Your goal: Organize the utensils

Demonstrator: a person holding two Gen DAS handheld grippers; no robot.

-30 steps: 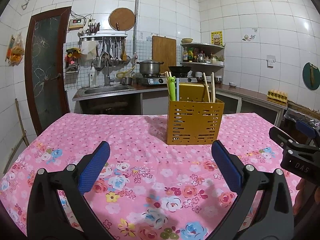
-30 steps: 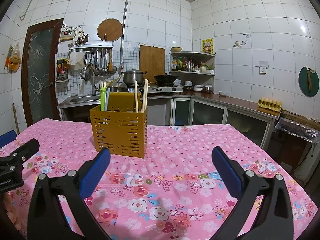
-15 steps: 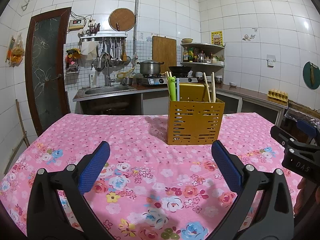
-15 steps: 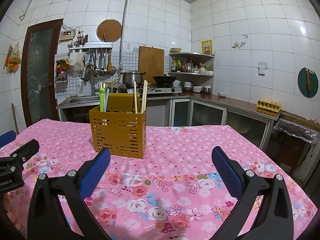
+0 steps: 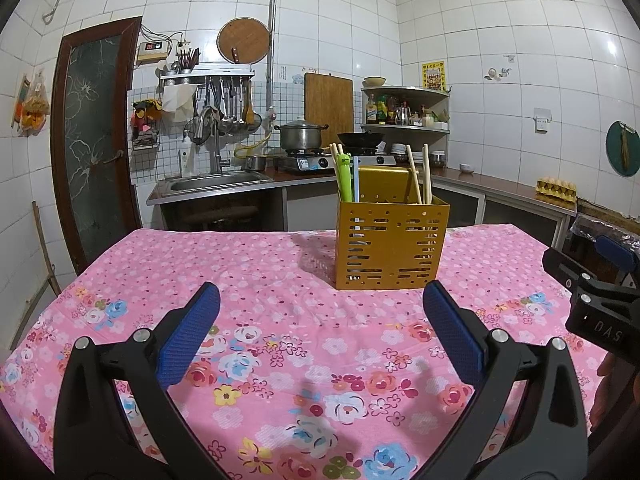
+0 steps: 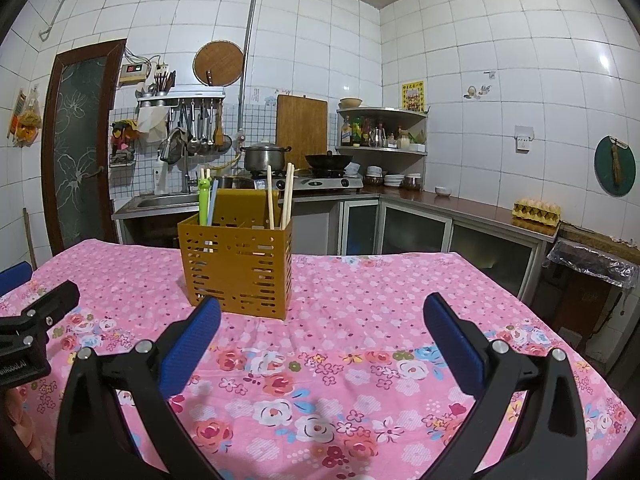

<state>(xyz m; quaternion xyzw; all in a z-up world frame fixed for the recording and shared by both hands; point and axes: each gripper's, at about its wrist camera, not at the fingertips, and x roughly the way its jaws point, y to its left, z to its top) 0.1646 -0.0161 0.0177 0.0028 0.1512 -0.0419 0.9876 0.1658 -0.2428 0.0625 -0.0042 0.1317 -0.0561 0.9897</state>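
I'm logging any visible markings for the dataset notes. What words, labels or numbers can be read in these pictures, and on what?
"DAS": on the right hand-held gripper, white letters on its body, cut by the edge.
Left hand-held gripper: white lettering on its body, too blurred to read.
Yellow wall poster: print too small.
Wall meter box: red and green displays, digits unreadable.
Shelf bottles: labels too small.

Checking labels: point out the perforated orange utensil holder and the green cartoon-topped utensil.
Perforated orange utensil holder (image 5: 390, 248), left wrist view, front wall.
Green cartoon-topped utensil (image 5: 345, 178), left wrist view, upper shaft.

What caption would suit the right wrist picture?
Open right tool hovers over a pink floral tablecloth, facing a yellow utensil holder.
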